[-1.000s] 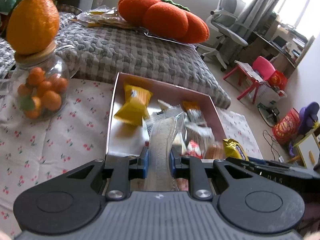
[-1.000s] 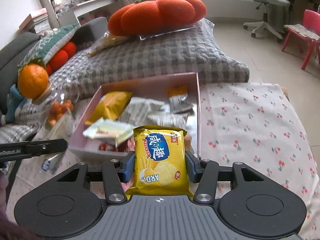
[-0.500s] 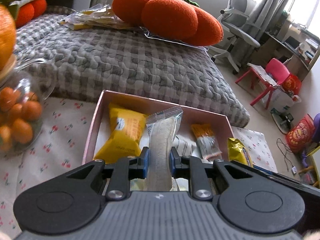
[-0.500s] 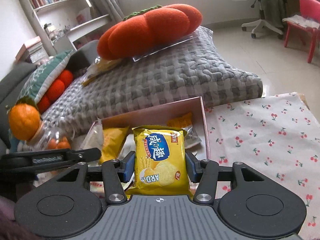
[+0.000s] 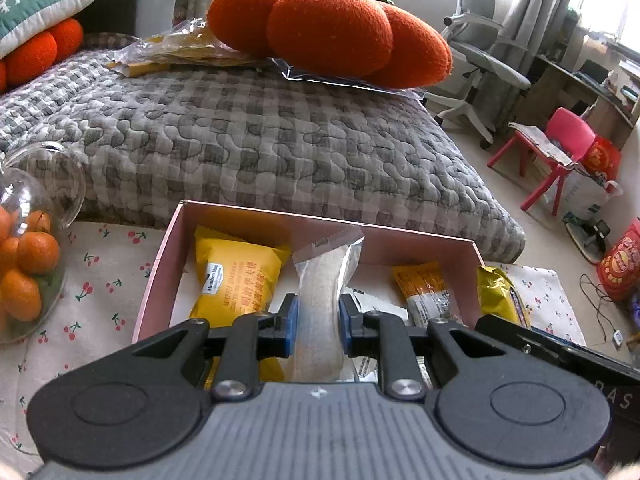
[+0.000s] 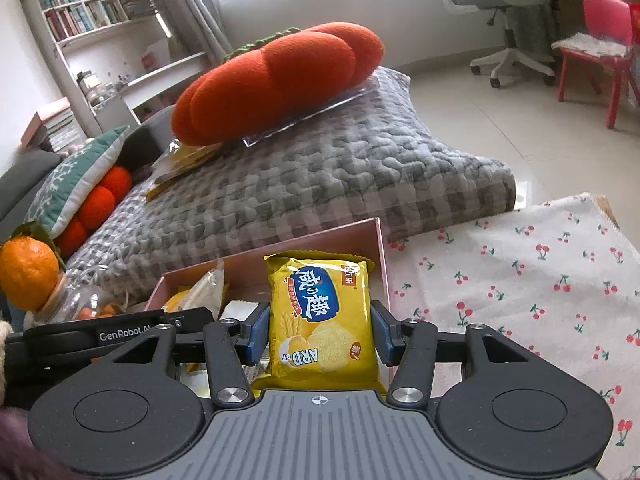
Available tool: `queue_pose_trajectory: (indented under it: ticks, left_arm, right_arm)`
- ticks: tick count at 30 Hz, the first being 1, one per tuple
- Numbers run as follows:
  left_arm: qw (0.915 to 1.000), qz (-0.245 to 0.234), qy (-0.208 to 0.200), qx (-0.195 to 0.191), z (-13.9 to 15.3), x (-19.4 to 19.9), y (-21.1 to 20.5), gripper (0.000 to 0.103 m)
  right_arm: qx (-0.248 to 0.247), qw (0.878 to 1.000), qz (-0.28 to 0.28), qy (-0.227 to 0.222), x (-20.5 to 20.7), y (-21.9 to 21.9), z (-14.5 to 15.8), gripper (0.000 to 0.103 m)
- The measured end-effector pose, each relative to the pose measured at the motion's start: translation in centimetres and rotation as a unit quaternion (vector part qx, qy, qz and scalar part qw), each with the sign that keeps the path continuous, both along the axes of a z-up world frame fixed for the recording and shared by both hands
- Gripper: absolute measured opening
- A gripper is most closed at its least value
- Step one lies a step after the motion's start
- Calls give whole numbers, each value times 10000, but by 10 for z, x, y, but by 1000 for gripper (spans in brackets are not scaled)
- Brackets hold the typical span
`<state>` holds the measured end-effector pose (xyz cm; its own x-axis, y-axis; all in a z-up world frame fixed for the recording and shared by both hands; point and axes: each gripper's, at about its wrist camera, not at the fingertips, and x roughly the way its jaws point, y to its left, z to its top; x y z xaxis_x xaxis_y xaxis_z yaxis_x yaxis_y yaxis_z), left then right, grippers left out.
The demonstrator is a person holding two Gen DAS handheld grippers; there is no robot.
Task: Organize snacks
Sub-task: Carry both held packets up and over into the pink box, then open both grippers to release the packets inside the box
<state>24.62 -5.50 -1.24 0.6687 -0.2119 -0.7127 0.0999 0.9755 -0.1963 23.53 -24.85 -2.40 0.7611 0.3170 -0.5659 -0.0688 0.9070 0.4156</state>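
My left gripper [image 5: 318, 326] is shut on a clear-wrapped pale biscuit stick [image 5: 326, 280] and holds it over the near edge of the pink box [image 5: 160, 264]. The box holds a yellow cake packet [image 5: 236, 280], an orange bar [image 5: 424, 286] and white packets. My right gripper [image 6: 320, 334] is shut on a yellow cracker packet [image 6: 322, 316] and holds it over the pink box [image 6: 380, 248] at its right side. The cracker packet also shows at the right in the left wrist view [image 5: 500, 296]. The left gripper's body [image 6: 120, 332] shows at the left in the right wrist view.
A glass jar of small oranges [image 5: 28, 248] stands left of the box on the cherry-print cloth [image 6: 520, 280]. Behind the box is a grey quilted cushion [image 5: 260, 140] with an orange pumpkin pillow [image 5: 328, 36]. A pink chair [image 5: 560, 140] stands on the floor at right.
Both grippers have risen and tilted up with their packets, so the box now sits lower and nearer in both views. Their grips have not changed.
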Motion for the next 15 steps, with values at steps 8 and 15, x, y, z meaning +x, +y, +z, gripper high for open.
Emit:
queue_pose_trajectory:
  ticks: [8, 15]
  left_arm:
    - [9997, -56, -201, 116, 11, -10, -4, 41]
    - [9995, -115, -198, 225, 19, -22, 2, 66]
  right_arm:
    - [116, 9999, -46, -108, -5, -3, 3, 63]
    - [164, 9996, -136, -164, -17, -5, 18, 79]
